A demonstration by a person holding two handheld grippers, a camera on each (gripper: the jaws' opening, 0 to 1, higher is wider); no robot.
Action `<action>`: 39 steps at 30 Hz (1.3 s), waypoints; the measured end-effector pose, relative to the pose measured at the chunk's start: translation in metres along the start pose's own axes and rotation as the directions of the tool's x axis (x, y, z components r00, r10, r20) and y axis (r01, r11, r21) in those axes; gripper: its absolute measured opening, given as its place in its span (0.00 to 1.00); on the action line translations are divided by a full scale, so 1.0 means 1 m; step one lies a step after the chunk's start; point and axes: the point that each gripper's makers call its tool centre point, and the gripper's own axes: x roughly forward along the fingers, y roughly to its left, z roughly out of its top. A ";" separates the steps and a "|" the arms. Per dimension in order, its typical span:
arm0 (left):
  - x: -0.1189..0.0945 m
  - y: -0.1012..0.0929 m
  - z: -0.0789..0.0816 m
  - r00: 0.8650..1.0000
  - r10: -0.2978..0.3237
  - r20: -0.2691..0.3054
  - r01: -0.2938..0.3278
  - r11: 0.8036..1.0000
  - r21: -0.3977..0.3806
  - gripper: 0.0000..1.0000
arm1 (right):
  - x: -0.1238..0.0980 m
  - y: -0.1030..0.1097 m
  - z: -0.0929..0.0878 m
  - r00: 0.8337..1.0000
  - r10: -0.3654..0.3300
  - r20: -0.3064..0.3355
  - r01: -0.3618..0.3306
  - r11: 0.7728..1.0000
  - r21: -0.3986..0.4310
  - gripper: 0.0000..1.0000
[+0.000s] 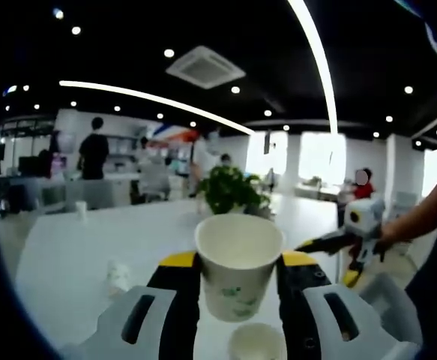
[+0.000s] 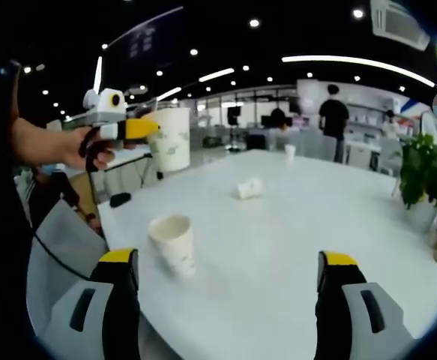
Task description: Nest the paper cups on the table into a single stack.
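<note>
My left gripper (image 1: 238, 262) is shut on an upright white paper cup (image 1: 238, 289) with a green print, held above the table. The right gripper view shows that left gripper (image 2: 152, 130) raised at the upper left, with the cup (image 2: 170, 142) in it. A second cup (image 1: 257, 343) stands upright just below the held one, near the table edge (image 2: 175, 241). A third cup lies on its side mid-table (image 2: 249, 187), left of my jaws (image 1: 117, 276). Another small cup (image 2: 290, 151) stands far back. My right gripper (image 2: 229, 279) is open over the table with nothing between its fingers.
The long white table (image 2: 293, 225) runs away from me. A potted green plant (image 2: 428, 176) stands at its far side (image 1: 229, 187). A person's hand and forearm (image 2: 53, 146) hold the left gripper. Chairs and people stand in the office behind.
</note>
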 end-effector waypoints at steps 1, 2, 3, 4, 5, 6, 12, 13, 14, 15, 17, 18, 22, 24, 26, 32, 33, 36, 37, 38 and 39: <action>0.000 -0.002 0.000 1.000 -0.001 -0.001 0.001 1.000 0.003 0.38 | 0.000 0.001 0.000 1.000 0.000 0.001 0.000 1.000 0.001 0.97; -0.001 -0.003 0.000 1.000 -0.005 -0.002 0.005 1.000 0.008 0.38 | 0.000 0.001 0.000 1.000 0.000 0.000 0.000 1.000 0.000 0.97; -0.001 -0.005 -0.001 1.000 -0.009 -0.005 0.009 1.000 0.013 0.38 | 0.000 0.001 0.000 1.000 0.000 0.000 0.000 1.000 0.000 0.97; -0.001 -0.006 -0.003 1.000 -0.015 -0.014 0.015 1.000 0.027 0.38 | 0.000 0.001 0.000 1.000 0.000 0.000 0.000 1.000 0.000 0.97; -0.001 -0.007 -0.004 1.000 -0.017 -0.018 0.017 0.999 0.033 0.38 | 0.000 0.000 -0.001 1.000 0.000 0.000 0.000 1.000 0.001 0.97; -0.001 -0.009 -0.004 1.000 -0.018 -0.021 0.019 0.999 0.037 0.38 | 0.001 0.000 -0.001 1.000 0.000 0.000 0.000 1.000 0.001 0.97; -0.001 -0.019 -0.006 0.998 -0.055 -0.026 0.056 0.998 0.038 0.38 | 0.001 0.002 -0.003 1.000 0.000 -0.001 0.000 1.000 0.005 0.97; -0.001 -0.022 -0.007 0.998 -0.064 -0.025 0.065 0.997 0.032 0.38 | 0.000 0.002 -0.004 1.000 -0.001 -0.002 0.001 1.000 0.005 0.97; -0.001 -0.023 -0.008 0.997 -0.069 -0.025 0.069 0.997 0.031 0.38 | 0.000 0.002 -0.004 1.000 -0.001 -0.002 0.001 1.000 0.006 0.97; -0.001 -0.025 -0.009 0.997 -0.072 -0.025 0.073 0.997 0.033 0.38 | 0.000 0.002 -0.004 1.000 -0.001 -0.002 0.001 1.000 0.008 0.97; -0.001 -0.027 -0.011 0.997 -0.076 -0.027 0.077 0.997 0.033 0.38 | 0.000 0.003 -0.005 1.000 -0.002 -0.002 0.002 1.000 0.009 0.97; -0.002 -0.027 -0.012 0.997 -0.076 -0.029 0.076 0.997 0.034 0.38 | 0.000 0.003 -0.005 1.000 -0.002 -0.002 0.002 1.000 0.009 0.97; -0.002 -0.028 -0.016 0.997 -0.074 -0.030 0.075 0.997 0.029 0.38 | -0.001 0.002 -0.006 1.000 -0.005 -0.002 0.005 1.000 0.013 0.97; -0.002 -0.028 -0.019 0.997 -0.072 -0.037 0.074 0.997 0.032 0.38 | -0.002 0.001 -0.007 1.000 -0.005 -0.003 0.005 1.000 0.014 0.97; -0.002 -0.028 -0.024 0.997 -0.070 -0.043 0.072 0.997 0.041 0.38 | -0.002 0.001 -0.008 1.000 -0.006 -0.004 0.006 1.000 0.014 0.97; -0.004 -0.027 -0.036 0.997 -0.065 -0.036 0.067 0.996 0.062 0.38 | -0.003 0.003 -0.009 1.000 -0.007 -0.007 0.007 1.000 0.019 0.97; -0.004 -0.026 -0.038 0.997 -0.062 -0.039 0.064 0.995 0.070 0.38 | -0.003 0.003 -0.009 1.000 -0.007 -0.008 0.007 1.000 0.019 0.97; -0.003 -0.027 -0.045 0.997 -0.071 -0.035 0.073 0.995 0.061 0.38 | -0.003 0.002 -0.010 1.000 -0.008 -0.008 0.008 1.000 0.021 0.97; -0.003 -0.027 -0.046 0.997 -0.073 -0.035 0.075 0.995 0.059 0.38 | -0.003 0.003 -0.010 1.000 -0.008 -0.009 0.008 1.000 0.022 0.97; -0.002 -0.027 -0.047 0.997 -0.074 -0.036 0.076 0.995 0.061 0.38 | -0.004 0.003 -0.010 1.000 -0.008 -0.010 0.008 1.000 0.023 0.97; -0.001 -0.027 -0.049 0.997 -0.074 -0.037 0.076 0.995 0.062 0.38 | -0.004 0.004 -0.010 1.000 -0.008 -0.010 0.009 1.000 0.023 0.97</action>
